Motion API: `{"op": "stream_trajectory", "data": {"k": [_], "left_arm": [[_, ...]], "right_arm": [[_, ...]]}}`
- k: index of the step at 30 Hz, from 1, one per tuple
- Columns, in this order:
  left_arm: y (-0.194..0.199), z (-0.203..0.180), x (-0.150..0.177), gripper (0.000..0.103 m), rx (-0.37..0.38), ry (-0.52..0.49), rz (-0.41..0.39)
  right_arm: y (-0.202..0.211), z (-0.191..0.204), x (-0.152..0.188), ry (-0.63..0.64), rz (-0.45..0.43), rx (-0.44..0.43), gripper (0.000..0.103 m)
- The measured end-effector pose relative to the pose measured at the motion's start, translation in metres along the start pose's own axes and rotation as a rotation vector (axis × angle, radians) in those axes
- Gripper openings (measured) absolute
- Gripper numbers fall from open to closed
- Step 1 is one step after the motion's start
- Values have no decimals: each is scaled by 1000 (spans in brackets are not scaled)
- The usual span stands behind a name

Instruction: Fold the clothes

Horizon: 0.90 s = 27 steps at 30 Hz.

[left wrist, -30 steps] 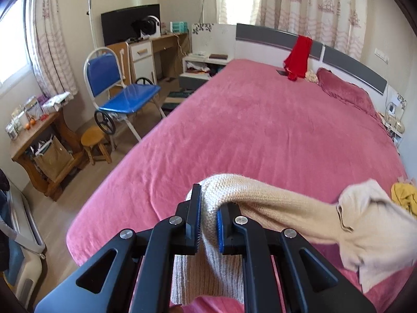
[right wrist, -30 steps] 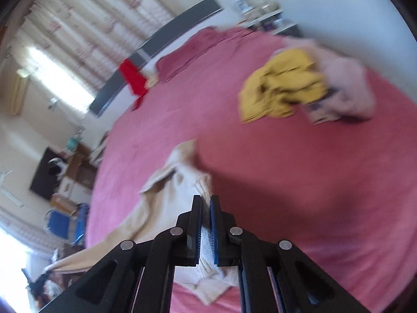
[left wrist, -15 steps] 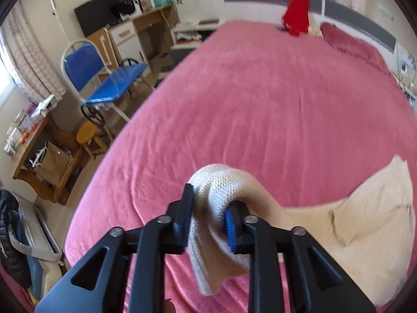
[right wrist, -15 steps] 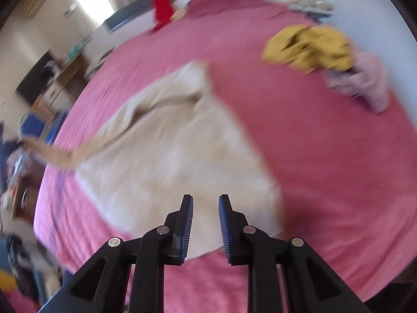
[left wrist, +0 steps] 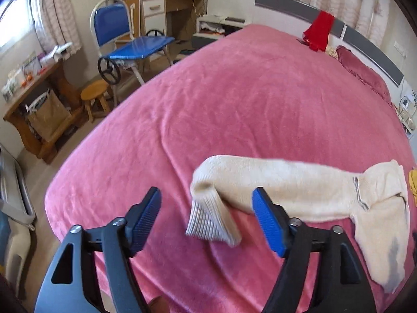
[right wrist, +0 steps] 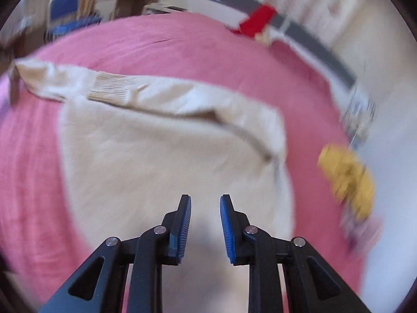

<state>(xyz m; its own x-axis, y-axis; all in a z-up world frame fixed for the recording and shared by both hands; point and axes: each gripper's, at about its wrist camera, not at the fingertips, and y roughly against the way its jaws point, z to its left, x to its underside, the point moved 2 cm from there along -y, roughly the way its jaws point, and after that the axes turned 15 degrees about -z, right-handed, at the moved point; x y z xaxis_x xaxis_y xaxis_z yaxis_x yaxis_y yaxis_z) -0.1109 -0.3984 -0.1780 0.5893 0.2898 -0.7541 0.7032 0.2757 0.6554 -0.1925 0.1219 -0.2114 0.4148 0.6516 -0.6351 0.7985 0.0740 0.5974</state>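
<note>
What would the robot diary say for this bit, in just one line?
step: spreading | cream sweater flat on pink bed | left gripper open, cuff free | right gripper open

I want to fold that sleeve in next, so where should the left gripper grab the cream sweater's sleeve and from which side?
Grip the ribbed cuff at the end of the sleeve. It has flopped over and sticks up off the pink bedspread, right between the open fingers of the left gripper. Come straight forward and down, closing across the ribbing.
</note>
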Motion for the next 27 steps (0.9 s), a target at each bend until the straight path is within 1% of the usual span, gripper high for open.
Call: {"op": "stream_trajectory", "data": {"k": [1, 3, 5, 6, 8, 10, 11, 12, 14, 16, 19, 20, 21, 22, 24, 25, 27], "left_arm": [[-4, 6, 3, 82, -3, 8, 12], [-6, 14, 4, 82, -13, 26, 15], [0, 20, -3, 83, -12, 51, -14], [5, 21, -7, 83, -5, 60, -31], [18, 21, -11, 83, 6, 76, -78], [32, 12, -11, 84, 55, 86, -105], [37, 4, -10, 84, 64, 73, -118], [42, -5, -7, 84, 76, 58, -127], [48, -29, 1, 84, 125, 15, -121], [53, -53, 11, 84, 165, -21, -116], [55, -82, 24, 84, 241, -27, -92], [55, -91, 29, 84, 266, -29, -84], [56, -101, 33, 84, 291, -31, -76], [57, -110, 37, 84, 312, -34, -70], [57, -127, 45, 84, 327, -58, -56], [57, -135, 48, 84, 333, -75, -52], [60, -145, 53, 84, 346, -81, -53]], "right_arm": [[-15, 6, -11, 109, -23, 45, 23], [-45, 25, -27, 316, -65, 104, 24], [-74, 43, -36, 479, -78, 146, 25], [-86, 52, -40, 539, -87, 154, 25], [-96, 68, -45, 566, -110, 109, 25], [-106, 84, -50, 592, -134, 63, 25], [-111, 92, -52, 601, -144, 46, 26], [-116, 99, -55, 603, -150, 40, 30], [-127, 113, -60, 600, -154, 25, 31], [-147, 114, -65, 549, -112, -4, 31], [-165, 99, -75, 395, -51, -59, 31], [-172, 94, -78, 344, -30, -77, 29], [-178, 89, -81, 293, -10, -95, 21], [-184, 84, -85, 242, 11, -112, 0], [-196, 70, -92, 115, 52, -153, 0], [-200, 52, -95, -3, 67, -177, 0], [-206, 19, -98, -162, 69, -180, 0]]}}
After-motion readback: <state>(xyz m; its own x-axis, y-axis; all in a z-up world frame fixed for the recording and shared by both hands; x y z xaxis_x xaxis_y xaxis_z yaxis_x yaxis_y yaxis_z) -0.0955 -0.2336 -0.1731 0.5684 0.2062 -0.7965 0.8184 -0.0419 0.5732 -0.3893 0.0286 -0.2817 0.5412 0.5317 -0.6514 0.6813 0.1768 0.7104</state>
